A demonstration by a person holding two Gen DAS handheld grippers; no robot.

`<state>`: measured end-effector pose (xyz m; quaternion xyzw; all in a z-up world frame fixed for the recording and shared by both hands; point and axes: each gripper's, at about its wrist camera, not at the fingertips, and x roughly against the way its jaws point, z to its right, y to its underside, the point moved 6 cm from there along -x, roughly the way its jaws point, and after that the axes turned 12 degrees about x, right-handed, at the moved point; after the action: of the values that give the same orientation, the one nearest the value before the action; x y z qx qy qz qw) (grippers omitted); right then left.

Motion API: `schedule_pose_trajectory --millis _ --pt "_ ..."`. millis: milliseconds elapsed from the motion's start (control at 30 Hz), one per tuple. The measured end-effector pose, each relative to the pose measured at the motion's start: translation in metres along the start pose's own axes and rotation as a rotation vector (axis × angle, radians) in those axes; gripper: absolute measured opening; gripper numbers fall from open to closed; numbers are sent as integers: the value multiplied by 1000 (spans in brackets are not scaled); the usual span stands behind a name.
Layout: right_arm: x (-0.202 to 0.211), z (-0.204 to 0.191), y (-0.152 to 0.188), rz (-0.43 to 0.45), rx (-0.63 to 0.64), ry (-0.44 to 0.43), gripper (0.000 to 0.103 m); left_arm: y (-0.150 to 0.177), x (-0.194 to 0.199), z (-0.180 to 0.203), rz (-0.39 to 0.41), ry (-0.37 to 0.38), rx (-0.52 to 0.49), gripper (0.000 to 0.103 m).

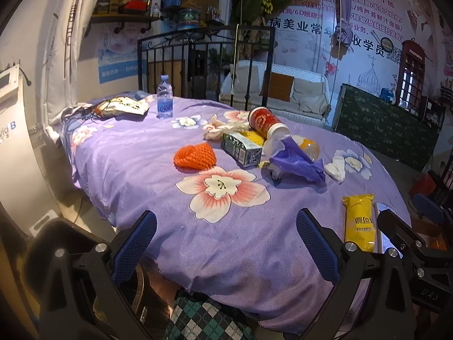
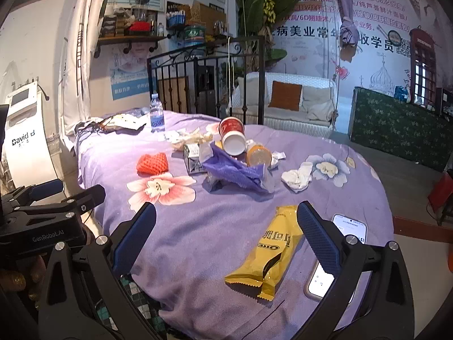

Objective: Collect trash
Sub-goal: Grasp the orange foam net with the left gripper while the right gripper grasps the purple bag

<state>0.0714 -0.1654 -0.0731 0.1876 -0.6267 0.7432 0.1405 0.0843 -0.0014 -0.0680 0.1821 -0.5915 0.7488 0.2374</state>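
Note:
Trash lies on a purple flowered bed cover (image 1: pixel 141 170). An orange foam net (image 1: pixel 194 155), a green carton (image 1: pixel 241 148), a red paper cup on its side (image 1: pixel 264 121), a purple plastic bag (image 1: pixel 297 163), crumpled tissues (image 1: pixel 337 167) and a yellow wrapper (image 1: pixel 359 222) show in the left wrist view. My left gripper (image 1: pixel 226 243) is open and empty over the near edge. My right gripper (image 2: pixel 226 240) is open and empty, with the yellow wrapper (image 2: pixel 273 250) lying by its right finger.
A phone (image 2: pixel 334 255) lies beside the yellow wrapper at the bed's right edge. A water bottle (image 1: pixel 164 100) stands at the far side by a snack bag (image 1: pixel 121 107) and a black iron headboard (image 1: pixel 203 56). A white machine (image 2: pixel 25 136) stands to the left.

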Motion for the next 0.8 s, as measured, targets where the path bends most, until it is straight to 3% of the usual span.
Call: schedule_pose_trajectory --millis 267,600,800 --pt "-53 -11 20 -217 106 -185 98 5 -47 -16 -187 7 -67 97" --pt "-86 -6 -4 -271 214 -256 98 -48 -114 -26 -254 21 -204 96" --pt "-120 -3 -21 -280 423 -271 98 -69 -185 -27 -315 -5 -290 92"
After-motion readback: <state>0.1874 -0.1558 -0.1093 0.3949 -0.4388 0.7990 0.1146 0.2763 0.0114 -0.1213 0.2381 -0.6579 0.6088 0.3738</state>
